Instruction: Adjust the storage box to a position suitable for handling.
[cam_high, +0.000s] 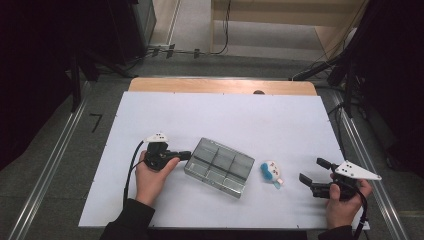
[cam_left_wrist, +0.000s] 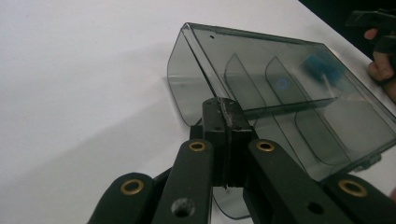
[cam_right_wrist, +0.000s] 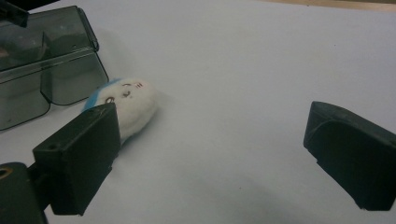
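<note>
White sheeting covers the table (cam_high: 225, 115), with a strip of bare wood at its far edge and grey floor around it. Near the middle lies a smoke-grey clear compartment box (cam_high: 219, 166), set at a slant to the table's edges and divided into a grid of cells. Left hand (cam_high: 150, 176): forearm enters from the bottom edge in a dark sleeve, hand wrapped around the gripper body, wrist roughly level, so that the left gripper (cam_high: 186, 155) points across the table toward the box's left end. In the left gripper view its jaws stand fully together, their tips meeting at the near rim of the box (cam_left_wrist: 280, 88); whether they pinch the rim cannot be told. Right hand (cam_high: 345, 200): resting near the table's right front corner, well apart from the box, holding the right gripper (cam_high: 312, 171) level and aimed leftward. Its jaws stand wide apart with nothing between them. Between the box and the right gripper lies a small white-and-blue plush toy (cam_high: 271, 172), on its side, just beside the box's right end; in the right gripper view the toy (cam_right_wrist: 133, 105) sits behind the left jaw.
</note>
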